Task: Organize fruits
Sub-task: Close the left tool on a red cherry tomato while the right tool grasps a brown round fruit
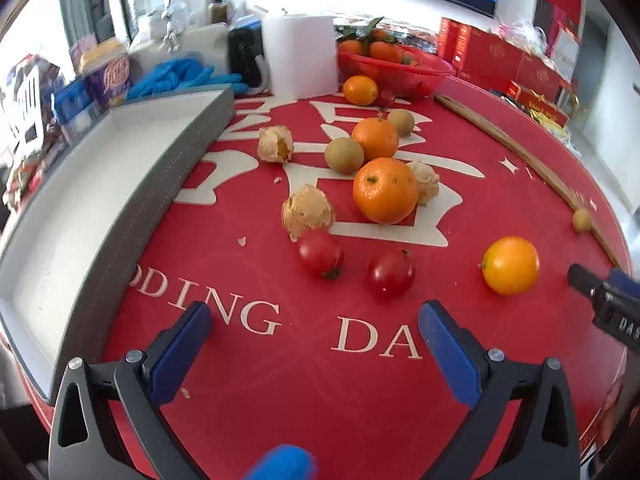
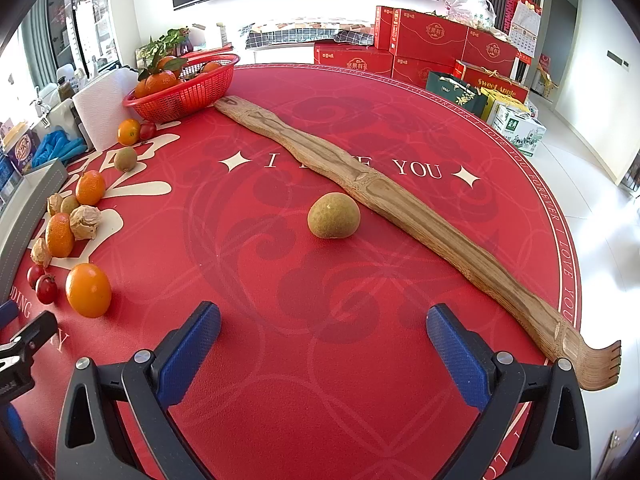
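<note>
1. Holding my left gripper [image 1: 314, 318] wide and empty, just short of two tomatoes [image 1: 320, 253]
2. My right gripper [image 2: 323, 322] is wide too, empty, facing a longan [image 2: 333, 215] beside the wooden stick [image 2: 400, 200] mid-cloth
3. Oranges [image 1: 385, 190] cluster near the gray tray [image 1: 60, 216] at the cloth's left edge

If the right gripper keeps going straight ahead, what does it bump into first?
Probably the brownish-green round fruit, which sits alone almost dead ahead of the open right gripper. Just behind it lies the long wooden back scratcher. How high the gripper is above the table is unclear.
</note>
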`<move>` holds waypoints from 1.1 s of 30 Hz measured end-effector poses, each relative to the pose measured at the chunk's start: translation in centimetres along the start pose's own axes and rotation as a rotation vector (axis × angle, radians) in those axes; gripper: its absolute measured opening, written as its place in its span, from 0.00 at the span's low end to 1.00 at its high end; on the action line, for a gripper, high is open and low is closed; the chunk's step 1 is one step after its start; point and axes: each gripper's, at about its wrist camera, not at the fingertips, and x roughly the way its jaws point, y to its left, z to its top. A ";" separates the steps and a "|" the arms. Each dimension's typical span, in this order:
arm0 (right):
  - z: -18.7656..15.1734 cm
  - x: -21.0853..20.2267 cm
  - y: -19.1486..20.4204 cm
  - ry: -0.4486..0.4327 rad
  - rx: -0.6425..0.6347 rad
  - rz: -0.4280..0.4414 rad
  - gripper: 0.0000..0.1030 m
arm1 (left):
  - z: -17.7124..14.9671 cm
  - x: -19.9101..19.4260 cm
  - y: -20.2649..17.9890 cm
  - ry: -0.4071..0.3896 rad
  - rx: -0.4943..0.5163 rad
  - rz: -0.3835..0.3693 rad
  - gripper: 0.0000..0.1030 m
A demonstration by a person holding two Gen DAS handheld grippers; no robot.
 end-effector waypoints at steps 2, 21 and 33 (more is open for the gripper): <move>0.0 0.0 0.0 0.000 0.000 0.001 1.00 | 0.0 0.1 0.2 -0.009 0.001 -0.001 1.00; -0.1 -0.1 0.1 -0.001 -0.001 0.001 1.00 | 3.0 1.6 0.7 0.002 0.072 -0.057 0.63; -0.8 -1.4 -1.1 -0.016 0.016 0.111 1.00 | 2.0 0.5 0.4 -0.010 0.087 -0.059 0.25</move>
